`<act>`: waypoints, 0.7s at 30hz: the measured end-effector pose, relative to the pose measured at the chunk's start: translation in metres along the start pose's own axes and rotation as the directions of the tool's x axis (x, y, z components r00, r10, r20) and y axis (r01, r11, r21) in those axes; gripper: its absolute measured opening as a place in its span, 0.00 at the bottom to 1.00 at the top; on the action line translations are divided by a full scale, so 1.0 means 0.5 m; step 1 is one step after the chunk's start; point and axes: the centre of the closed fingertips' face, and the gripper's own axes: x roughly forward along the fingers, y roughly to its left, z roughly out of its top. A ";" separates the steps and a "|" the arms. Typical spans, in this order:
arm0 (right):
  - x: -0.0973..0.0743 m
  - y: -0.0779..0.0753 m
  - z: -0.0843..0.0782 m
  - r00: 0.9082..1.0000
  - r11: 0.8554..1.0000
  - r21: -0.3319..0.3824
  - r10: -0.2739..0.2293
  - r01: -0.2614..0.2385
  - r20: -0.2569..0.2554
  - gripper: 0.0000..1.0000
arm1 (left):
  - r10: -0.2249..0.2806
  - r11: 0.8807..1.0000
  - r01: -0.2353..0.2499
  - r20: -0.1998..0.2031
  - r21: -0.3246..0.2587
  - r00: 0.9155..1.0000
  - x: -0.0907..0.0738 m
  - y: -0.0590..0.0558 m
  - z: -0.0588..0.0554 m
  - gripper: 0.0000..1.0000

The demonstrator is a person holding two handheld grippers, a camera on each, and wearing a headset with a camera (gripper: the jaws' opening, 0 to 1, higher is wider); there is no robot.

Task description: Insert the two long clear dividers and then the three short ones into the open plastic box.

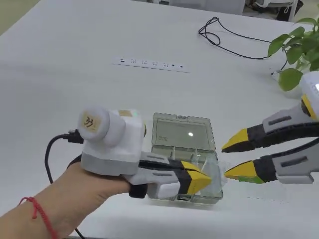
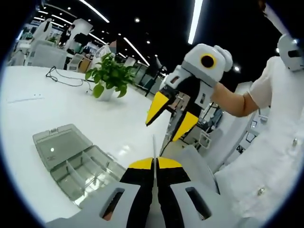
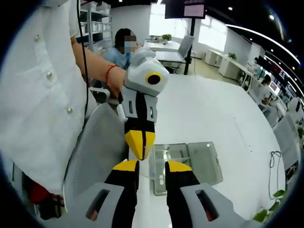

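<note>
The open clear plastic box [image 1: 185,198] lies on the white table with its lid [image 1: 182,132] folded back. A few clear dividers [image 1: 172,152] stand inside it. My left gripper [image 1: 208,180] hovers over the box's right end, shut on a thin clear divider [image 2: 154,146] that rises edge-on from between its jaws. My right gripper [image 1: 225,160] faces it from the right, open, its tips just beyond the left gripper's tips. The left gripper view has the box [image 2: 59,148] at lower left and the right gripper [image 2: 161,132] ahead. The right gripper view has my own gripper [image 3: 152,165] open, the left gripper [image 3: 141,154] just above it and the box [image 3: 205,162] beneath.
A white power strip [image 1: 152,63] lies beyond the box. A black cable [image 1: 224,40] loops at the back right, next to a potted plant [image 1: 296,55]. A grey chair [image 3: 97,152] stands at the table's near edge, and another person [image 3: 121,47] sits further back.
</note>
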 end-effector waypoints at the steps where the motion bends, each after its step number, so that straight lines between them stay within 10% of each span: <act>1: 0.001 0.003 -0.001 1.000 1.000 0.005 0.027 -0.027 -0.005 0.22 | -0.003 1.000 0.003 -0.003 0.029 1.000 -0.001 -0.002 -0.001 0.00; 9: 0.012 0.031 0.006 0.973 0.973 0.034 0.231 -0.230 -0.020 0.15 | -0.050 0.989 0.046 0.025 0.139 0.998 -0.010 -0.028 0.006 0.00; 21: 0.033 0.039 0.012 0.949 0.950 0.030 0.312 -0.311 -0.034 0.08 | -0.049 0.986 0.035 0.085 0.164 0.995 -0.022 -0.029 0.021 0.00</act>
